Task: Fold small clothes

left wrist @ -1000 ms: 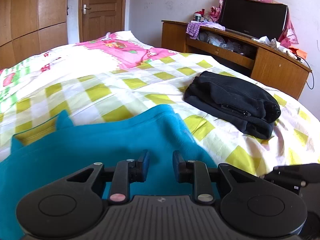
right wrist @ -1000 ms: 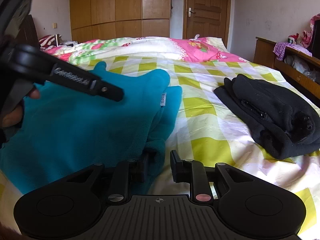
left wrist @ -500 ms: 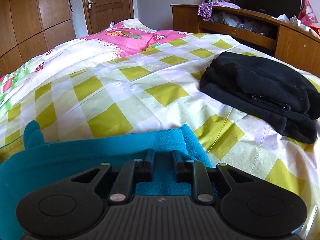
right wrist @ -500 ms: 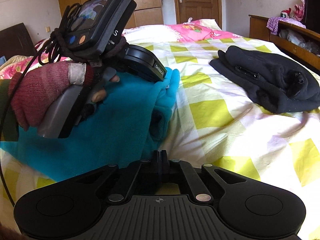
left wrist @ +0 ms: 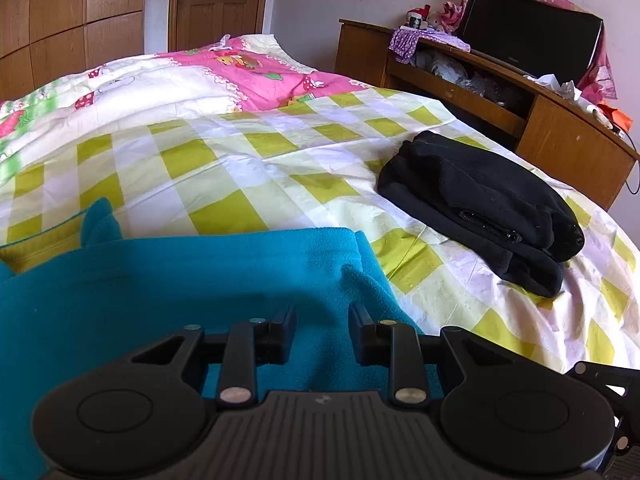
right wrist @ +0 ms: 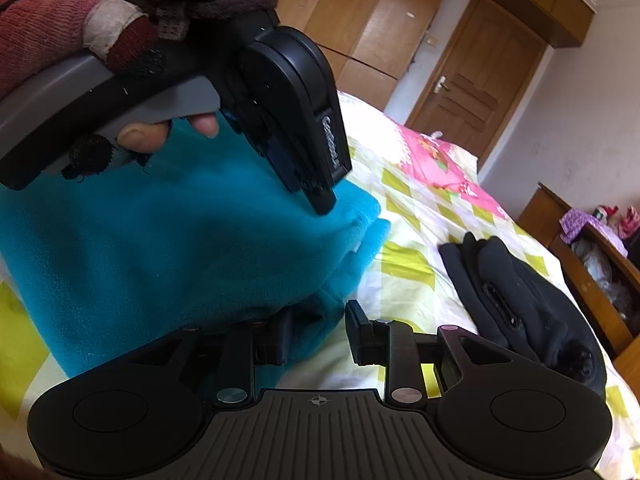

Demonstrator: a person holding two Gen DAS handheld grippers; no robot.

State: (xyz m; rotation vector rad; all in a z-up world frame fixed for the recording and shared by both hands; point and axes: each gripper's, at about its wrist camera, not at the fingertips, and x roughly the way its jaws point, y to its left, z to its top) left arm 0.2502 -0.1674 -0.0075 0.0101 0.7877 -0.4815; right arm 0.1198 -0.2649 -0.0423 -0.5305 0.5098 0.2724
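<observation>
Both hand-held grippers, left (left wrist: pixel 322 334) and right (right wrist: pixel 316 334), released over the teal fleece (left wrist: pixel 180 280) on the bed (left wrist: pixel 240 168); black garment (left wrist: pixel 480 200) at 2 o'clock. Regrip an edge squarely before folding.

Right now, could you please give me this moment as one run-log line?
left gripper: open above blue fleece | right gripper: open at fleece edge | black garment: folded, apart, on bed
</observation>
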